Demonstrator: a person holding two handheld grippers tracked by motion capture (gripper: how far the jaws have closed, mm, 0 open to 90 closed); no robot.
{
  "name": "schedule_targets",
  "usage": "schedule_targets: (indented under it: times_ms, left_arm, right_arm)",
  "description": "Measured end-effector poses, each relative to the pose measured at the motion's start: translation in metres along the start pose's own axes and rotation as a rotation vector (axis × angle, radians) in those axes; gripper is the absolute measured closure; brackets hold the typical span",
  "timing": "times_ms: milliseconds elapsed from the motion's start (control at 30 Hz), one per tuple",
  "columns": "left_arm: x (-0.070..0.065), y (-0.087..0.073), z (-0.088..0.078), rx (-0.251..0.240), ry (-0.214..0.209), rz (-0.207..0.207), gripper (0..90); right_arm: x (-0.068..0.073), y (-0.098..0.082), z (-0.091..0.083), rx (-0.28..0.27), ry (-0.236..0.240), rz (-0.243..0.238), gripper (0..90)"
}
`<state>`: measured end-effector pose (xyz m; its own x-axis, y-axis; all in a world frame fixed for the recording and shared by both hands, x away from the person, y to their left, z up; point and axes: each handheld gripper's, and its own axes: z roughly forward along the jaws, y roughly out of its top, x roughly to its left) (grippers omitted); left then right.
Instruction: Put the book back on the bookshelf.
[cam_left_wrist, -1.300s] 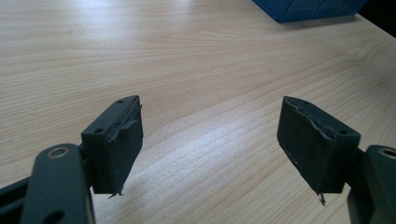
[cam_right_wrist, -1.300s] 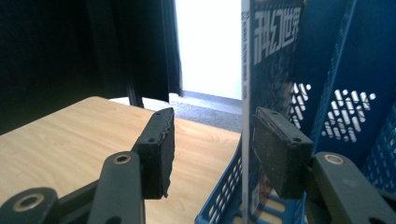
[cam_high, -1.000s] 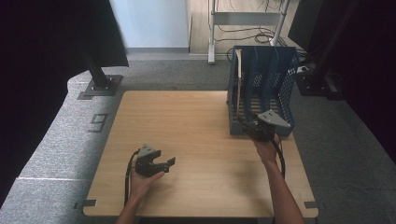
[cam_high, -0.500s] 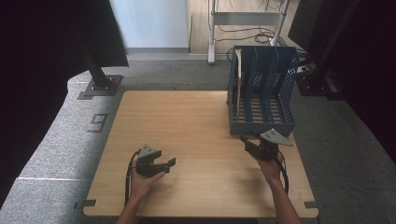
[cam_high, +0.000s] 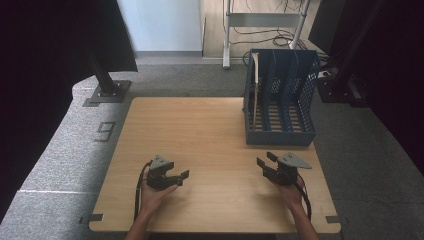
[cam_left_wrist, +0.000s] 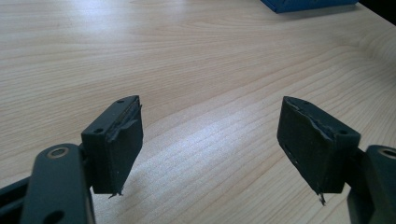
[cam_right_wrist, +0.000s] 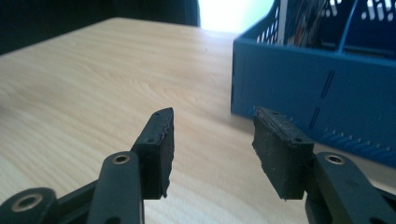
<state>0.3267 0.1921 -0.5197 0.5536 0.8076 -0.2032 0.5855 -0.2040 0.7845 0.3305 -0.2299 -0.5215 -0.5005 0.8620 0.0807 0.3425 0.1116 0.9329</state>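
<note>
From the high view, a wooden bench (cam_high: 210, 150) carries a blue slotted file rack (cam_high: 281, 100) at its far right, standing upright with its open side facing up. A thin pale flat item (cam_high: 255, 90) stands upright in the rack's leftmost slot. The left gripper (cam_high: 181, 176) is held low over the near left part of the bench, its jaws spread apart with nothing between them, a black cable looping beside the person's left hand (cam_high: 152, 195). The right gripper (cam_high: 265, 161) sits over the near right part, just in front of the rack but apart from it, jaws also spread and empty, its grey three-cornered plate on top. The right hand (cam_high: 290, 192) grasps it from behind. The two grippers are well apart

In the left gripper view, the left gripper (cam_left_wrist: 210, 140) has its two black pads wide apart above bare wood grain, and a blue corner of the rack (cam_left_wrist: 308, 4) shows at the far edge

In the right gripper view, the right gripper (cam_right_wrist: 212, 144) has its jaws parted and empty over the bench (cam_right_wrist: 93, 84), with the rack's blue wall (cam_right_wrist: 322, 88) close ahead on the right
</note>
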Motion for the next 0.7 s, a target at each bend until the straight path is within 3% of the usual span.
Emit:
schedule_targets:
  times_ms: [267, 700]
  left_arm:
    - [-0.001, 0.000, 0.000, 0.000, 0.000, 0.001, 22.8]
    - [-0.001, -0.001, 0.001, 0.010, 0.002, 0.006, 22.7]
  right_arm:
    - [-0.003, -0.015, 0.006, 0.078, -0.008, 0.014, 46.5]
    - [-0.004, -0.019, 0.011, 0.129, -0.015, 0.018, 44.0]
